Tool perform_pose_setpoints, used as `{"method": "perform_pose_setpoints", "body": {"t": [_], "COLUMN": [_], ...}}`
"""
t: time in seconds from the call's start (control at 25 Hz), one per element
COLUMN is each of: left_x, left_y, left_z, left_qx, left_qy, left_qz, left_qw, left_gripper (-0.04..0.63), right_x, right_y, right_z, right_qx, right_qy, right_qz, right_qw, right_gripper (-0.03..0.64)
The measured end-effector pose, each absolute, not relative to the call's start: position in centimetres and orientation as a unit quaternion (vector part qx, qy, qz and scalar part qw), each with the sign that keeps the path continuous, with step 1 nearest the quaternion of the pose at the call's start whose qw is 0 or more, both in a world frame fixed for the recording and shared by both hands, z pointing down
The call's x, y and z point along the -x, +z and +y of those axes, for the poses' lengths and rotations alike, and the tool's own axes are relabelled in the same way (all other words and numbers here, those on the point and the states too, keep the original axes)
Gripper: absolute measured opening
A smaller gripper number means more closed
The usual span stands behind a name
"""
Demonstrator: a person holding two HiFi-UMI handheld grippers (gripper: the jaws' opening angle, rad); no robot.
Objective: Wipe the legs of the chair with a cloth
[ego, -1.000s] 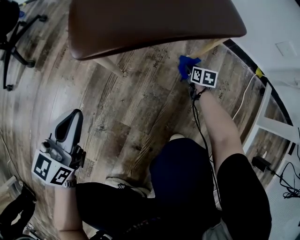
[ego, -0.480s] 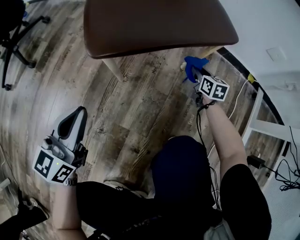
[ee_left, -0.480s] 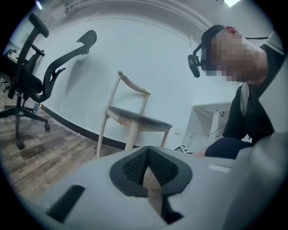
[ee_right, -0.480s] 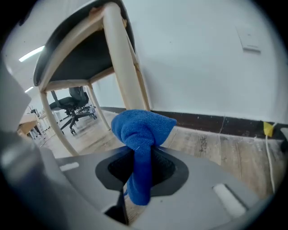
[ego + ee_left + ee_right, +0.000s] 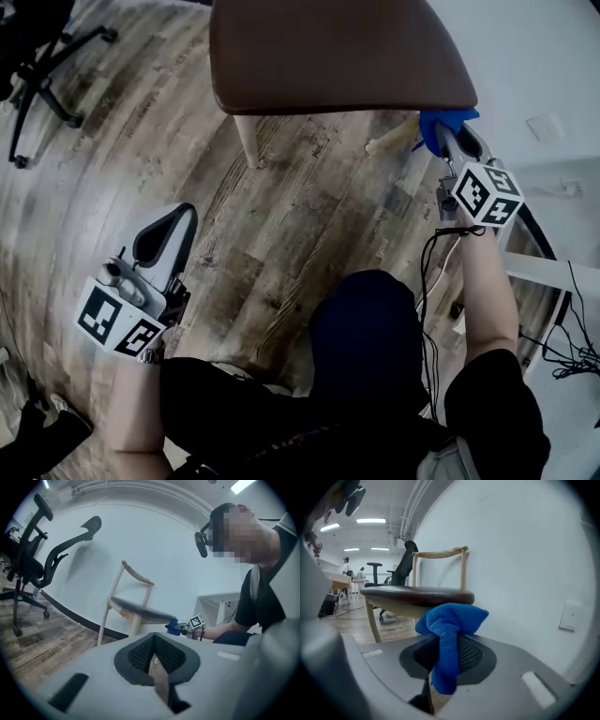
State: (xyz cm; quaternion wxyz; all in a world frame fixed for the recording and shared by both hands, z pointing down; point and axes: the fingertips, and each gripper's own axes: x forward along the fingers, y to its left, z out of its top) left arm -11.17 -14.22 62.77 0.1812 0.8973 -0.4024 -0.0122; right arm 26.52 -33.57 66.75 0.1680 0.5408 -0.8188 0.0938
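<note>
Right gripper (image 5: 442, 142) is clamped on the blue cloth (image 5: 448, 119) at 1 o'clock, beside the chair (image 5: 337, 52) seat edge, near a leg (image 5: 392, 141). Left gripper (image 5: 176, 217), at 8 o'clock, is closed and empty. Risk: the cloth (bunched, dangling) likely snags the seat or skims past the leg.

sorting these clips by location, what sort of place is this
Most likely an open office or lab-style workspace: a black swivel office chair stands on wood-look plank flooring, and long ceiling strip lights run over desks in the background.
</note>
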Motion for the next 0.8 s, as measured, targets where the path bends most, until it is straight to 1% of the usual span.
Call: {"method": "perform_pose_setpoints", "body": {"t": [0.12,0.24,0.56,0.8], "left_x": [10.8,10.7,10.8,10.8], "left_y": [62.4,62.0,61.8,61.6], "left_z": [-14.0,-14.0,-13.6,-13.2], "left_qx": [-0.899,-0.9,-0.898,-0.898], "left_qy": [-0.014,-0.021,-0.019,-0.016], "left_qz": [-0.399,-0.399,-0.401,-0.402], "left_qw": [0.18,0.177,0.178,0.176], "left_gripper": [0.005,0.005,0.005,0.005], "right_x": [-25.4,-22.6,-8.2,0.0], "right_y": [65.5,65.5,65.4,65.3], "right_z": [-32.7,-31.2,-27.3,-26.4], "right_qx": [-0.532,-0.506,-0.354,-0.27], "right_qy": [0.094,0.115,0.141,0.133], "right_qz": [-0.826,-0.843,-0.92,-0.949], "right_qw": [0.163,0.137,0.091,0.092], "right_gripper": [0.089,0.089,0.089,0.089]}}
